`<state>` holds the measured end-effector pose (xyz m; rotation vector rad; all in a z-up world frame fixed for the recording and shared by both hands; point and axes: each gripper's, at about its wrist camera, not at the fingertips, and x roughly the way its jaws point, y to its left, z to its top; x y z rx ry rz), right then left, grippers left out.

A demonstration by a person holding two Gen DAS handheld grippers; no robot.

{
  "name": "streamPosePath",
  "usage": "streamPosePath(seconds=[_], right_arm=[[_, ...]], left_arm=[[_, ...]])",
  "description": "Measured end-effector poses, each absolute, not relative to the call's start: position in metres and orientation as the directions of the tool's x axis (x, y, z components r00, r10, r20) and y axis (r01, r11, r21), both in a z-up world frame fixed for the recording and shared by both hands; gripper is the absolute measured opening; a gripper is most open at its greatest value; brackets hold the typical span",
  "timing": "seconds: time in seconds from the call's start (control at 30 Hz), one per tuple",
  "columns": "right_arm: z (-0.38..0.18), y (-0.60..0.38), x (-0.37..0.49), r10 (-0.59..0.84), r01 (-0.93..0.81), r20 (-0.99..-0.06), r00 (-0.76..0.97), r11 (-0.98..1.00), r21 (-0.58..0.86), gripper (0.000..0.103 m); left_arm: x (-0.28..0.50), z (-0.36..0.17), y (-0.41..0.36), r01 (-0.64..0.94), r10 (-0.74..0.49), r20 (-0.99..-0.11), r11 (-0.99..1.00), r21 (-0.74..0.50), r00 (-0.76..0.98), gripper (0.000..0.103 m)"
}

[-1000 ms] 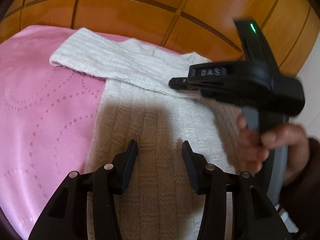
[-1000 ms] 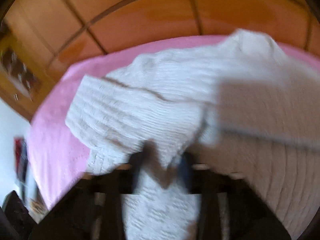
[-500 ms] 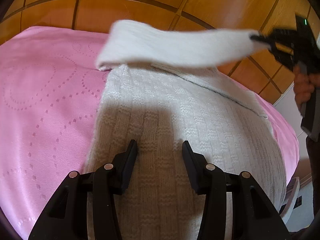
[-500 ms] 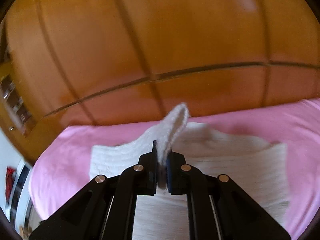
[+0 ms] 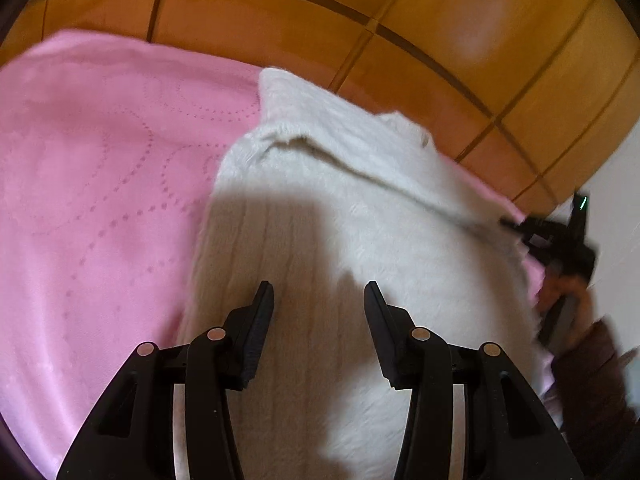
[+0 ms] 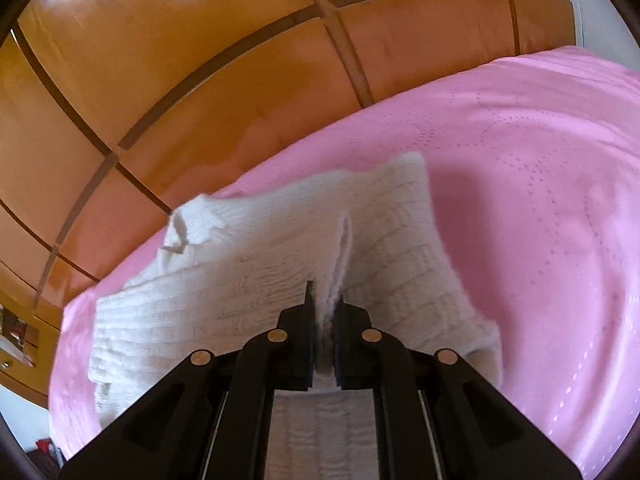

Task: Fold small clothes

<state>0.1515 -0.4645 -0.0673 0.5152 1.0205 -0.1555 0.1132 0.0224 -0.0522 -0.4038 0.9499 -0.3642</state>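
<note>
A white knit sweater (image 5: 360, 240) lies on a pink bedspread (image 5: 100, 200). My left gripper (image 5: 319, 292) hovers open over the sweater's body, with nothing between its fingers. One sleeve (image 5: 380, 152) runs across the top of the sweater to the right edge of the bed. There my right gripper (image 5: 520, 228) pinches the sleeve's end. In the right wrist view, the right gripper (image 6: 324, 302) is shut on a raised fold of the white knit (image 6: 344, 248). The rest of the sweater (image 6: 220, 280) spreads out beyond it.
Orange wooden panelling (image 5: 280, 20) rises behind the bed, also filling the upper part of the right wrist view (image 6: 200, 80). A person's hand (image 5: 572, 292) and dark sleeve (image 5: 592, 380) hold the right gripper at the bed's right edge. Bare bedspread (image 6: 540, 200) lies beside the sweater.
The right gripper lifted the sleeve off the sweater's body, carried it across to the right and lowered it at the bed's edge. The left gripper shifted slightly and stayed open.
</note>
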Motion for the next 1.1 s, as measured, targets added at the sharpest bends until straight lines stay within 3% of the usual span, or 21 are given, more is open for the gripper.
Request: streamPosePath(seconds=[0.13, 0.17, 0.27, 0.33, 0.47, 0.53, 0.7, 0.77, 0.83, 1.03, 1.07, 1.1], right_arm=[[-0.073, -0.462, 0.149, 0.125, 0.341, -0.842, 0.526, 0.875, 0.343, 0.007], [-0.071, -0.463, 0.148, 0.125, 0.343, -0.842, 0.525, 0.874, 0.344, 0.008], [-0.059, -0.466, 0.141, 0.081, 0.348, -0.843, 0.532, 0.887, 0.304, 0.019], [-0.046, -0.467, 0.132, 0.041, 0.354, -0.830, 0.556, 0.892, 0.281, 0.045], [-0.026, -0.442, 0.129, 0.069, 0.260, -0.795, 0.603, 0.925, 0.277, 0.047], [-0.029, -0.423, 0.132, 0.070, 0.214, -0.799, 0.597, 0.946, 0.243, 0.056], [-0.066, -0.399, 0.147, 0.035, 0.206, -0.849, 0.528, 0.964, 0.167, 0.057], [-0.072, -0.398, 0.146, 0.028, 0.208, -0.841, 0.540, 0.964, 0.166, 0.060], [-0.073, -0.396, 0.145, 0.029, 0.193, -0.839, 0.543, 0.968, 0.159, 0.068], [-0.075, -0.389, 0.146, 0.009, 0.173, -0.839, 0.544, 0.977, 0.123, 0.076], [-0.074, -0.389, 0.146, 0.008, 0.169, -0.839, 0.544, 0.978, 0.119, 0.077], [-0.075, -0.388, 0.147, 0.006, 0.167, -0.840, 0.543, 0.979, 0.115, 0.078]], left_arm=[[0.142, -0.044, 0.018, 0.111, -0.488, -0.673, 0.846, -0.521, 0.556, 0.046], [0.152, -0.042, 0.015, 0.111, -0.492, -0.669, 0.843, -0.527, 0.557, 0.053], [0.182, -0.041, 0.012, 0.083, -0.496, -0.655, 0.828, -0.554, 0.570, 0.057], [0.200, -0.041, 0.015, 0.046, -0.456, -0.658, 0.840, -0.541, 0.599, 0.057], [0.213, -0.051, 0.035, -0.134, -0.274, -0.753, 0.892, -0.431, 0.599, 0.057], [0.207, -0.057, 0.051, -0.193, -0.255, -0.769, 0.878, -0.438, 0.586, 0.057], [0.205, -0.054, 0.084, -0.192, -0.323, -0.734, 0.831, -0.522, 0.597, 0.057], [0.219, -0.044, 0.088, -0.166, -0.359, -0.704, 0.813, -0.558, 0.612, 0.057], [0.239, -0.043, 0.085, -0.132, -0.429, -0.686, 0.786, -0.604, 0.588, 0.063], [0.294, -0.071, 0.063, -0.145, -0.565, -0.673, 0.705, -0.694, 0.477, 0.063], [0.299, -0.075, 0.059, -0.145, -0.579, -0.673, 0.699, -0.700, 0.459, 0.053], [0.301, -0.076, 0.054, -0.137, -0.574, -0.680, 0.709, -0.691, 0.457, 0.036]])
